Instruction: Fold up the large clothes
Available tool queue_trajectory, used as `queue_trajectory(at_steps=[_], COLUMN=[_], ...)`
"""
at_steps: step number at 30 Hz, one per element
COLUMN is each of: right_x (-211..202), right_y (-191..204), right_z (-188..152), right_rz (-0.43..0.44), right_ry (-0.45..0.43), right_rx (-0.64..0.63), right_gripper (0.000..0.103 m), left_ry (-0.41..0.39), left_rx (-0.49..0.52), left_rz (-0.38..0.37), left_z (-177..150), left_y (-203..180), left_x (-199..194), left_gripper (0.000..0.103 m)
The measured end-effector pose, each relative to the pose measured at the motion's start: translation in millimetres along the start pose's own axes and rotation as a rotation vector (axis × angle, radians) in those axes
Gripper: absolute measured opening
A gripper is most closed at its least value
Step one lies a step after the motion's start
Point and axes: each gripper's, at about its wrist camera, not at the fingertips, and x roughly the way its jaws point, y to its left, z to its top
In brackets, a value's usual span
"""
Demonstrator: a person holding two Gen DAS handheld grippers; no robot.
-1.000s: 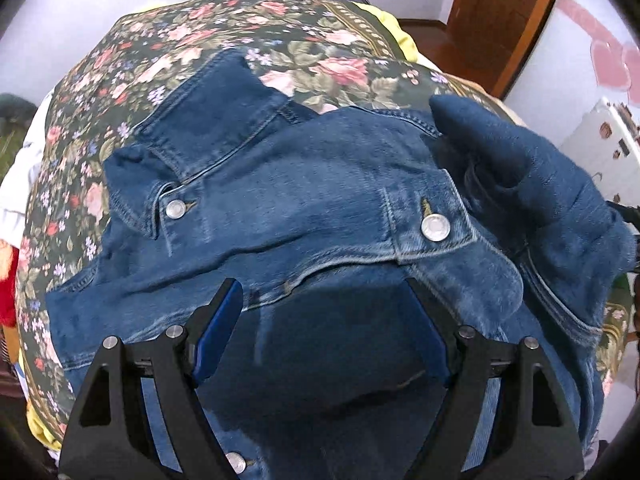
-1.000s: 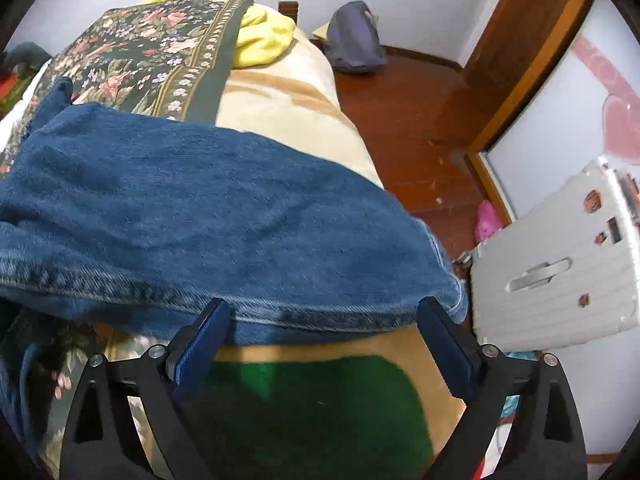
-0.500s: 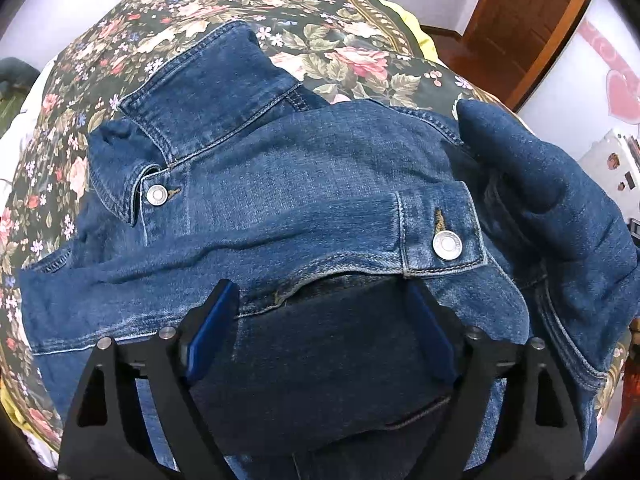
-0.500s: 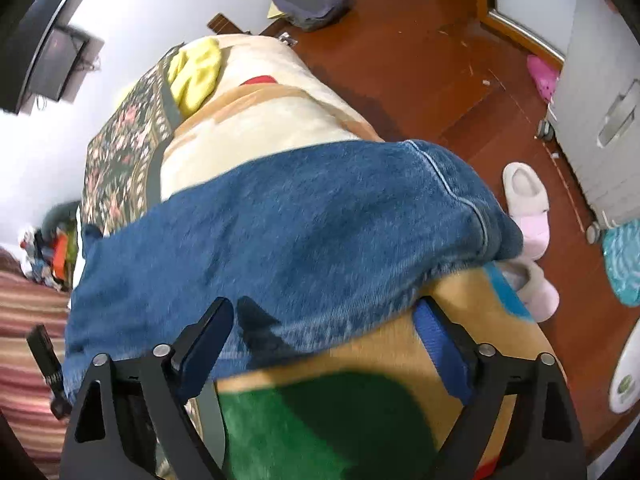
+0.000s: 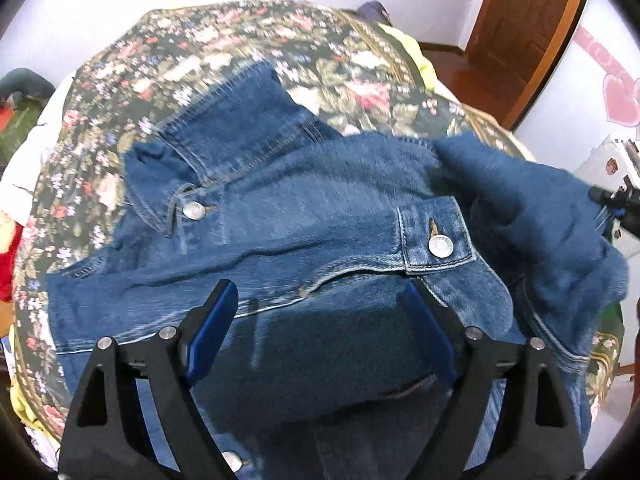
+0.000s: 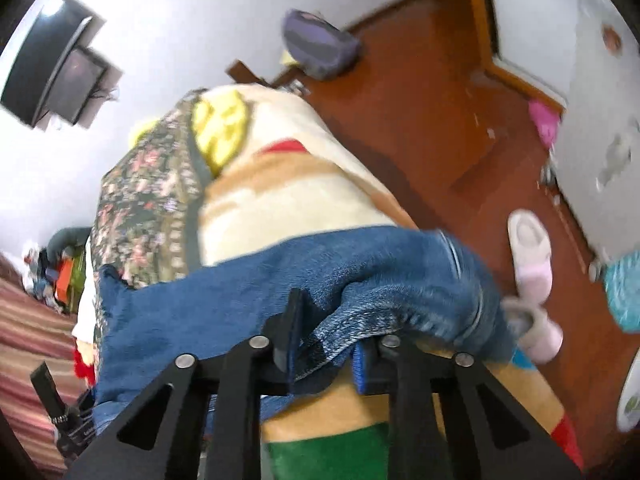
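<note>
Left gripper [image 5: 320,320]: two matte black fingers with triangular cut-outs in their broad bases, each carrying a blue pad [image 5: 210,330] on its inner face and silver round-headed screws [image 5: 167,333] (two visible per finger). Right gripper [image 6: 324,344]: the same black frame with triangular openings, four silver screws across its top, and blue pads.

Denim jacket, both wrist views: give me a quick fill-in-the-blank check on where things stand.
1. The right gripper is shut on the jacket's ____.
2. The left gripper hovers over the jacket with jaws ____.
3. The jacket lies on a ____-patterned bedspread.

Missing words: sleeve; open; floral
</note>
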Motion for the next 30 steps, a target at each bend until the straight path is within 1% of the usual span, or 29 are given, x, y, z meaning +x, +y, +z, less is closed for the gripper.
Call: queue_trajectory(at_steps=[1,4,7,9,11,15,18,21,24,26,29,30], right_x=[-6.2,-36.9,-70.3,-88.1,-102.1,-117.3,-119.8,-113.1,-97.7,-85.3,-52.6,-44.1], right_y=[7.0,39.4,84.7,114.0,146.5,211.1,261.9,310.9,355.7,379.2,419.1,424.2], right_z=[2.2,11.9,18.3,18.6,18.2,11.0,-3.9,-23.9,-48.1,-65.6,-97.7,-104.8], right_rz=[0.010,0.066,0.125,0.168,0.227,0.318,0.370,0.399,0.434,0.442,0.441,0.440], right_ry=[-0.014,-0.077,-0.149,-0.181,-0.195,-0.209,-0.198,-0.174,-0.117,-0.082,-0.003,0.020], right_rx=[-0.018,-0.089,-0.182,-0.233,-0.275,-0.359,-0.431,-0.499,-0.551,-0.585,-0.638,-0.648], right_gripper=[0.013,0.011,0.010,0.010,0.009,0.009,0.009,0.009,0.009,0.009,0.009,0.009], left_ry=[-0.015,-0.069,-0.121,-0.153,-0.193,-0.251,-0.287,-0.301,-0.309,-0.310,-0.303,-0.298], left_rx=[0.000,-0.005,-0.021,-0.034,-0.046,-0.058,-0.075,-0.103,-0.130,-0.155,-0.199,-0.220], left_rz=[0.009,0.035,0.054,0.064,0.079,0.103,0.108,0.112,0.128,0.146,0.169,0.180], left_z=[-0.5,0.2,0.8,1.2,-1.6,-9.8,-20.4,-33.2,-45.4,-55.6,-72.9,-80.5], left_y=[2.7,12.9,26.3,35.0,46.8,65.6,84.3,103.9,121.0,136.0,159.4,169.5], left_x=[-6.7,-28.7,-50.3,-64.2,-81.6,-106.8,-125.4,-136.5,-143.0,-146.7,-149.2,-149.3], left_gripper=[0.085,0.085,0.085,0.085,0.085,0.085,0.085,0.085,0.085,0.085,0.085,0.085])
